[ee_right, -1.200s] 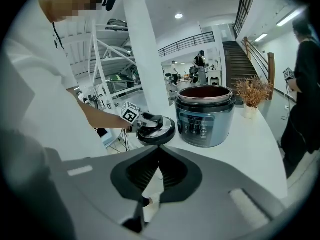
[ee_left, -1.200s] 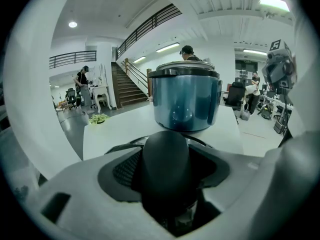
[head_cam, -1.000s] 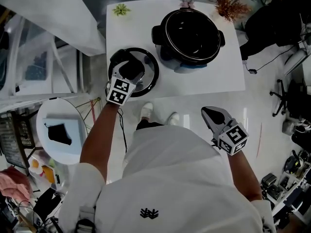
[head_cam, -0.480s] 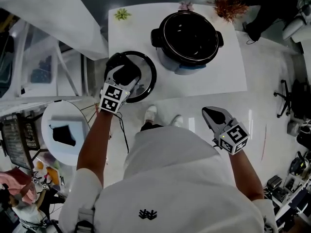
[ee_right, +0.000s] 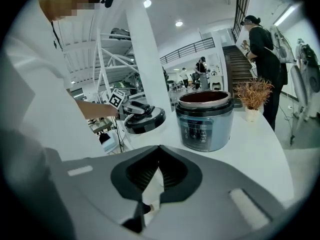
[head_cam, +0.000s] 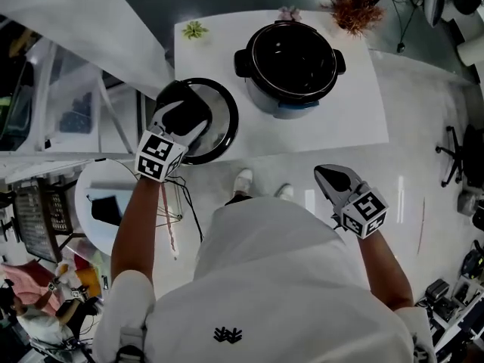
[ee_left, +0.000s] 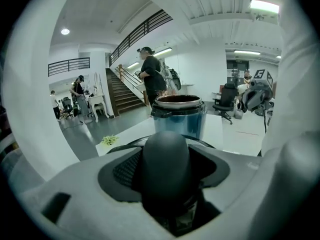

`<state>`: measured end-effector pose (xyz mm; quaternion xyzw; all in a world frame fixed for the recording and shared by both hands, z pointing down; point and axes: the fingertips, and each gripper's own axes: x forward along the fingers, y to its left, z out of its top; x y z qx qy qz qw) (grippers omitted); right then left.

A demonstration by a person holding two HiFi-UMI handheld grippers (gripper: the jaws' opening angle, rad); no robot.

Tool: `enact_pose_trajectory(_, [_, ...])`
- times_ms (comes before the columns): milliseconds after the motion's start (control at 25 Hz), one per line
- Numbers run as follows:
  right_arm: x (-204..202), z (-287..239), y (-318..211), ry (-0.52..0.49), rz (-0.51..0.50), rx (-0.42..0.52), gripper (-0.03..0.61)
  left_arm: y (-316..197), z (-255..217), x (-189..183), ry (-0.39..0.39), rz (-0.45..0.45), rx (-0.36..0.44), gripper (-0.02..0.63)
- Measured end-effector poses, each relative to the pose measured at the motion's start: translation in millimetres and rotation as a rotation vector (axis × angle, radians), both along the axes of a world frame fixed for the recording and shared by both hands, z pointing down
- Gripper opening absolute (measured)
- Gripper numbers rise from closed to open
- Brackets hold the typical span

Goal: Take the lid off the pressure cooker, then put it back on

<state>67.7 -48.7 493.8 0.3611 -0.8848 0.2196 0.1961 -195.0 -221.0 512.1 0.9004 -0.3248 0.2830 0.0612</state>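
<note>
Standing toward the far side of the white table, the pressure cooker is open, with its dark interior exposed. Left of it, at the table's near left corner, the lid overhangs the edge and appears raised clear of the surface. The left gripper has its jaws spread wide and clamped on the lid's black handle, which fills the space between them. The right gripper hangs off the near edge, well apart from the cooker, jaws brought together on nothing. A dried plant and a small green plant mark the far corners.
</note>
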Motion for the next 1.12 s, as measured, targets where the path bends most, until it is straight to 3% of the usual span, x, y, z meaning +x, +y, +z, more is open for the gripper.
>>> enact_pose_trajectory(720, [17, 5, -1, -0.038, 0.011, 0.014, 0.014, -13, -82, 10, 0.077, 0.034, -0.002, 0.290])
enact_pose_trajectory(1120, [26, 8, 1, -0.051, 0.023, 0.013, 0.014, -28, -113, 34, 0.053, 0.097, 0.026, 0.290])
